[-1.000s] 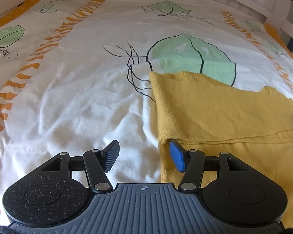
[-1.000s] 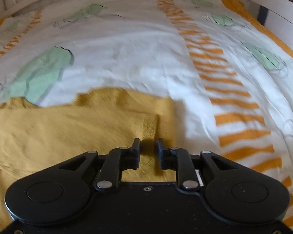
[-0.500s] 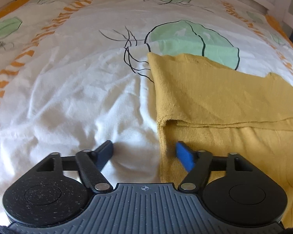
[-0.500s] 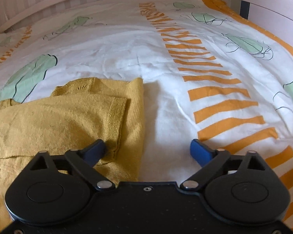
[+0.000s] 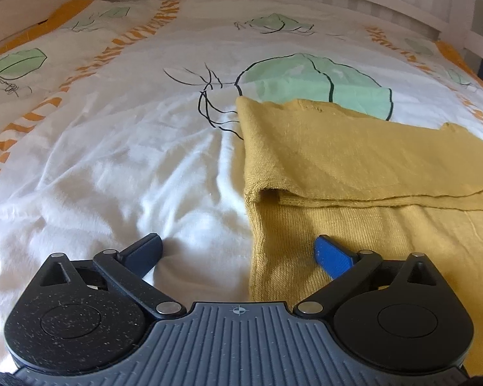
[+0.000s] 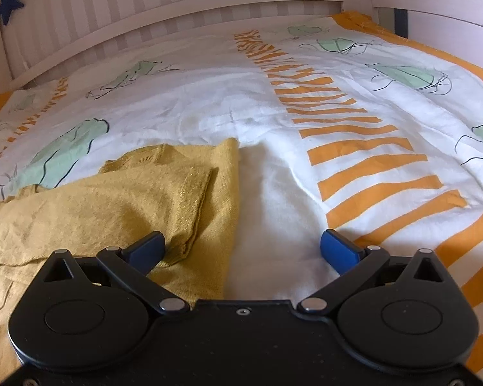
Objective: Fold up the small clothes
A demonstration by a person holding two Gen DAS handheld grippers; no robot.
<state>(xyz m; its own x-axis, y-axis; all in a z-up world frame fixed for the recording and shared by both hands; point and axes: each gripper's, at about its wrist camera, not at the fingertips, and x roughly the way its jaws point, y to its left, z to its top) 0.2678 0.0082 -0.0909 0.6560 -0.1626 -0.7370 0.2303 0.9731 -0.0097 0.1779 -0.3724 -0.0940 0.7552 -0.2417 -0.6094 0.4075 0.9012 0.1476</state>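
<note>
A mustard-yellow knit garment [image 5: 354, 167] lies on the bed with its far part folded over toward me. It also shows in the right wrist view [image 6: 119, 199], where a folded sleeve lies on top. My left gripper [image 5: 238, 251] is open wide and empty, straddling the garment's left edge low over the bed. My right gripper [image 6: 241, 247] is open wide and empty, straddling the garment's right edge; its left fingertip [image 6: 148, 247] is by the sleeve's corner.
The bed cover [image 5: 119, 160] is white with green leaf prints and orange stripes [image 6: 370, 173], slightly wrinkled. A white slatted bed frame [image 6: 183, 9] runs along the far side and right. A blue star [image 6: 9, 3] hangs on the wall at left.
The right gripper opened from nearly shut and let the folded sleeve drop. The left gripper opened wider. Both have drawn back toward the garment's near edges.
</note>
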